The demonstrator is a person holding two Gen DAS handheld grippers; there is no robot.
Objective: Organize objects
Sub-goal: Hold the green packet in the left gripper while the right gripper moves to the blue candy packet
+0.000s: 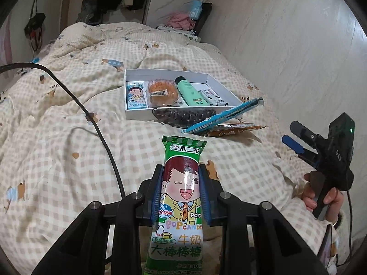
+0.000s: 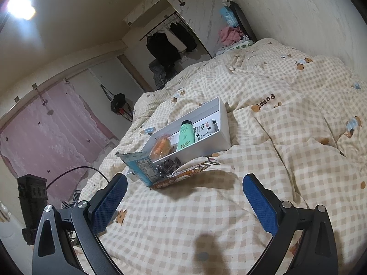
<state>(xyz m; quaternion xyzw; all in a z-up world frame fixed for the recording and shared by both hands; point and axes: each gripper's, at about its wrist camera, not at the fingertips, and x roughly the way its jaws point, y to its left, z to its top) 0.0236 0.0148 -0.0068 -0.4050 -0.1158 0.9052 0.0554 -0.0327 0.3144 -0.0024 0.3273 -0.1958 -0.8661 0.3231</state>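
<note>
My left gripper (image 1: 181, 171) is shut on a green pop candy packet (image 1: 181, 197), which sticks up between its blue pads above the checked quilt. Beyond it lies a white shallow box (image 1: 135, 112) holding a blue candy packet (image 1: 136, 95), a wrapped bun (image 1: 162, 92), a mint green bottle (image 1: 189, 90) and a small white pack (image 1: 213, 97). In front of the box rest a dark snack pack (image 1: 183, 115), a blue packet (image 1: 224, 114) and an orange packet (image 1: 236, 129). My right gripper (image 2: 184, 194) stands open over bare quilt, short of the white box (image 2: 213, 144); a hand holds the right gripper (image 1: 296, 137) at the right.
The checked quilt (image 1: 68, 137) covers a bed against a pale wall (image 1: 286, 45). A black cable (image 1: 96, 126) runs across the quilt on the left. Folded clothes (image 1: 181, 21) sit at the bed's far end; dark clothes (image 2: 165, 43) hang in an open wardrobe.
</note>
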